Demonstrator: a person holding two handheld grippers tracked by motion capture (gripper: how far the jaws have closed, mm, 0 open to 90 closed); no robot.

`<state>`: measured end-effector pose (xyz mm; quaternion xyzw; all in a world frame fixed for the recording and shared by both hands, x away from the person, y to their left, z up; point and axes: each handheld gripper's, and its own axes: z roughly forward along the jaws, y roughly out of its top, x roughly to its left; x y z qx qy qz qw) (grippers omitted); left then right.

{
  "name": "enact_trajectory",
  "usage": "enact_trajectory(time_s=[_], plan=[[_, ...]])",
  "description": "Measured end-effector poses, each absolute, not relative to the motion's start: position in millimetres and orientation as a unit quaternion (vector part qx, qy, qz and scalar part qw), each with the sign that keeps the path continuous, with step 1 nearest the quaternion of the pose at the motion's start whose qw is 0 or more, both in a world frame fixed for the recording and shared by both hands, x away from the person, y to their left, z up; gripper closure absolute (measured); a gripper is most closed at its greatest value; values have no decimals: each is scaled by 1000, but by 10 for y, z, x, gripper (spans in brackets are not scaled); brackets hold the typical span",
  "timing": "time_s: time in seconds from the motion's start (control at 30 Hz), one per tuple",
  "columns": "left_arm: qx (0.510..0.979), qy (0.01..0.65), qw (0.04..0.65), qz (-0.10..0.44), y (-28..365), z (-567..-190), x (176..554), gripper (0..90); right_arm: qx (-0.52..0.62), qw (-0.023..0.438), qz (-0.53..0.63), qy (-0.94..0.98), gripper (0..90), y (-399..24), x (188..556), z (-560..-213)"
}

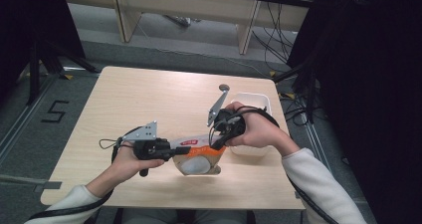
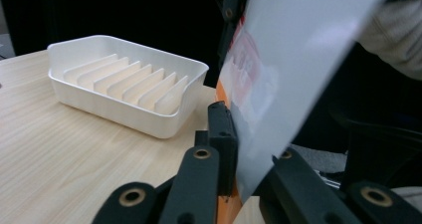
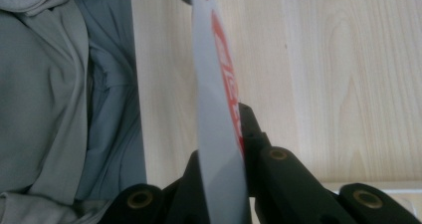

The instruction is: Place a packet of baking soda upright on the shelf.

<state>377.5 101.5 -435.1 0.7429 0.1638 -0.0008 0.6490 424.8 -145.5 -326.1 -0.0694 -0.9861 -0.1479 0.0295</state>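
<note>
A flat white pouch point(image 1: 195, 159) with orange and red print hangs just above the table's front edge, held between both grippers. My left gripper point(image 1: 175, 151) is shut on its left end; in the left gripper view the pouch point(image 2: 293, 55) rises from between the jaws of the left gripper point(image 2: 247, 157). My right gripper point(image 1: 219, 142) is shut on the pouch's right upper corner. The right gripper view has the pouch point(image 3: 216, 94) edge-on, pinched in the right gripper point(image 3: 233, 139).
A white ribbed tray point(image 1: 264, 99) stands at the table's right edge, behind the right hand; it is also in the left gripper view, the tray point(image 2: 195, 66) empty. The wooden table point(image 1: 149, 99) is bare at left and back. Cables and desk legs lie beyond.
</note>
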Motion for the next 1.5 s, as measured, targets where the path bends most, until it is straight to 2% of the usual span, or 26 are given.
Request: enact_trajectory(time_s=[0.1,0.3,0.4,0.57,0.73,0.93,1.5], plan=[[744,169,647,11,1033,-4389,3771,758,-64,27,-133,-989,900,-1419,4296,-3213],[754,220,618,36,1188,-4508,3685,439,-75,17,-111,-991,900,-1445,4379,-3132],[761,235,603,43,1254,-4560,3601,361,-83,15,-112,-990,900,-1492,4417,-3069],[771,240,587,63,1416,-4647,3400,319,-94,12,-112,-989,900,-1553,4465,-2965],[775,275,564,68,1529,-4752,3239,299,-96,5,-113,-989,900,-1578,4474,-2882],[777,296,551,71,1560,-4816,3231,287,-103,1,-112,-988,900,-1626,4507,-2759],[777,295,552,69,1561,-4836,3267,291,-110,-8,-116,-987,900,-1700,4598,-2541]])
